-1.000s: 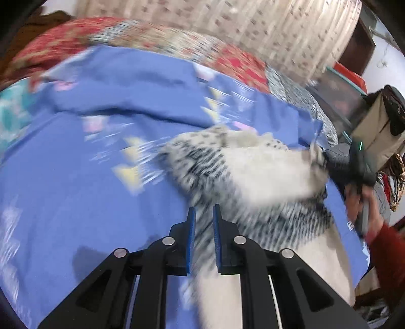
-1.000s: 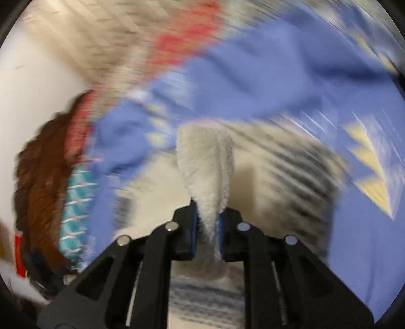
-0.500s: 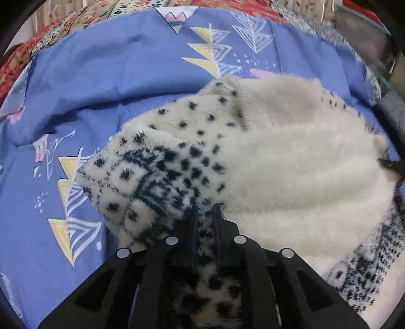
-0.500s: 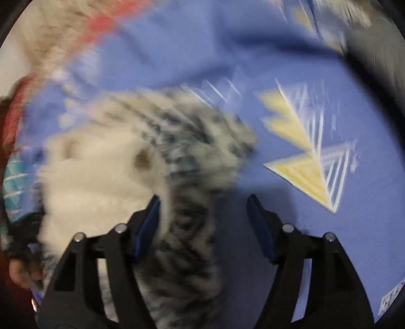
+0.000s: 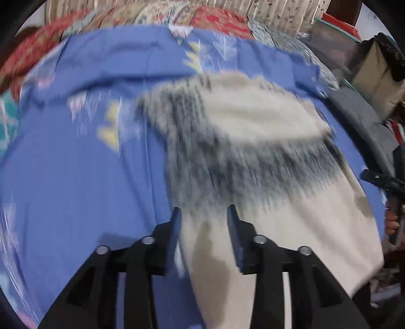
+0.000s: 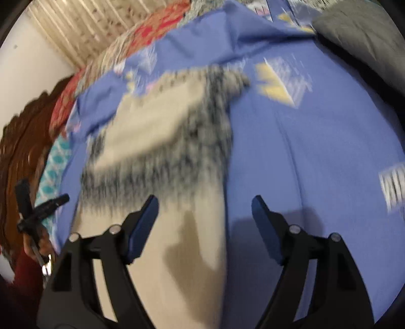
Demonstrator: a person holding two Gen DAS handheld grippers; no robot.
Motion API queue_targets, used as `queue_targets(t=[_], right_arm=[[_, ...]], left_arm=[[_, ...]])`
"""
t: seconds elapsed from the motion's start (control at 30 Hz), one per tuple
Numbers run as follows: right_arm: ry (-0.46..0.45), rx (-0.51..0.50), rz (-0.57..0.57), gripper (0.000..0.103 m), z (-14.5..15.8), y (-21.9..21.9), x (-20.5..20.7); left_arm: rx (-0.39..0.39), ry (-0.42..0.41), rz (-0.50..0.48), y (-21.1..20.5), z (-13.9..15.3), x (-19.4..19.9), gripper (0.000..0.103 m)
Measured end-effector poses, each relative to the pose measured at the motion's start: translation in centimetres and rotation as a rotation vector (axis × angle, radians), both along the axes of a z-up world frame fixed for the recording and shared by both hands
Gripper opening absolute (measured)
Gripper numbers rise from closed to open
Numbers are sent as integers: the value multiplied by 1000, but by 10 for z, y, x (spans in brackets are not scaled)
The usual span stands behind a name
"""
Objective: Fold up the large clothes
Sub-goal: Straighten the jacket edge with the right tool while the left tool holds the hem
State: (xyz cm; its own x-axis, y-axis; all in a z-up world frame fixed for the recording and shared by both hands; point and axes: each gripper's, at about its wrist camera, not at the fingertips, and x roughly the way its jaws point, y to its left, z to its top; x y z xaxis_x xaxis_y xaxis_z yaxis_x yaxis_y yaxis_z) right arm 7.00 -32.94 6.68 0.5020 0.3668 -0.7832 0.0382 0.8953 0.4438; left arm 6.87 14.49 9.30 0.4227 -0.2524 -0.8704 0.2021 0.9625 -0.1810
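A cream fleece garment [image 5: 265,157] with a black-and-white patterned band lies on a blue bedsheet [image 5: 76,177]; its upper part is folded over the band. It also shows in the right wrist view [image 6: 157,141]. My left gripper [image 5: 203,217] is open and empty, held above the garment's plain lower part. My right gripper [image 6: 205,205] is wide open and empty, above the garment's right edge. Both views are motion-blurred.
The sheet [image 6: 316,151] carries yellow triangle prints. A red patterned quilt [image 5: 215,20] lies behind it, a grey pillow [image 6: 354,33] at the top right. The other hand's gripper shows at each view's edge [image 5: 384,179] [image 6: 38,205].
Both grippers let go of the fleece and opened. Both pulled back and up from the garment, which now lies folded on the sheet.
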Motion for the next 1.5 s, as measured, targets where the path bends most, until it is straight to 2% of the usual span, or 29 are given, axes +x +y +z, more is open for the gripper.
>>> queue_targets(t=[0.07,0.13,0.17,0.2,0.23,0.27,0.33,0.37,0.4,0.43,0.5,0.53,0.57,0.63,0.67,0.7,0.8,0.87,0.9,0.93,0.97,1.0,1.1,1.17,1.23,1.27,1.3,1.33,1.5], right_arm=[[37,11,1,73,-11,6,-29],[82,69,6,73,-23,13,-45],[93,127,8,70,-28,16,-57],[93,168,13,63,-30,16,-68],[99,203,21,52,-32,19,-73],[118,216,36,3,-31,23,-83],[54,200,42,5,-12,26,-95],[6,138,40,5,8,28,-105],[-14,73,18,5,20,27,-110],[-18,18,-11,5,28,23,-114],[-4,-90,-58,7,29,18,-117],[1,-105,-72,10,26,14,-120],[16,-73,-100,15,20,9,-126],[31,53,-105,36,9,3,-138],[27,112,-114,62,3,0,-148],[21,118,-120,68,0,3,-153],[39,156,-86,68,-10,10,-165],[91,156,-51,67,-21,17,-167],[114,136,-25,43,-27,24,-168],[120,117,-16,21,-27,27,-169],[122,107,-19,8,-27,28,-170],[113,106,-31,8,-24,27,-171],[115,59,-55,8,-18,22,-174],[122,68,-36,8,-19,23,-174],[103,108,-18,13,-18,23,-176],[96,119,-13,21,-18,18,-175],[88,117,-18,34,-16,17,-175],[78,114,-24,40,-15,15,-176],[55,124,-44,42,-11,0,-178]], left_arm=[[-79,58,1,7,-9,-36,63],[-130,94,8,11,-15,-61,64],[-141,103,9,11,-17,-76,65],[-148,108,9,7,-23,-84,65],[-155,114,7,5,-25,-93,65],[-162,122,2,4,-28,-101,65],[-131,114,5,2,-32,-116,65],[-104,116,4,-1,-34,-121,63],[-69,127,9,-2,-38,-125,50],[-56,138,15,-2,-39,-124,42],[-74,142,26,4,-36,-126,42],[-89,137,29,7,-33,-129,42],[-91,131,33,9,-30,-131,42],[-95,131,33,12,-29,-138,42],[-113,140,27,15,-29,-141,42],[-139,153,27,16,-29,-143,42],[-194,207,34,15,-38,-144,51],[-209,239,39,13,-45,-145,53],[-214,253,42,10,-49,-146,53],[-218,255,35,7,-50,-147,46],[-217,249,27,6,-48,-151,36],[-214,248,21,4,-46,-154,24],[-230,234,43,8,-39,-161,22],[-250,223,64,16,-34,-164,22],[-275,214,91,27,-30,-168,22],[-277,208,98,30,-28,-168,22],[-278,198,103,32,-25,-169,22],[-276,192,107,33,-23,-169,22],[-236,203,92,31,-24,-163,22]])
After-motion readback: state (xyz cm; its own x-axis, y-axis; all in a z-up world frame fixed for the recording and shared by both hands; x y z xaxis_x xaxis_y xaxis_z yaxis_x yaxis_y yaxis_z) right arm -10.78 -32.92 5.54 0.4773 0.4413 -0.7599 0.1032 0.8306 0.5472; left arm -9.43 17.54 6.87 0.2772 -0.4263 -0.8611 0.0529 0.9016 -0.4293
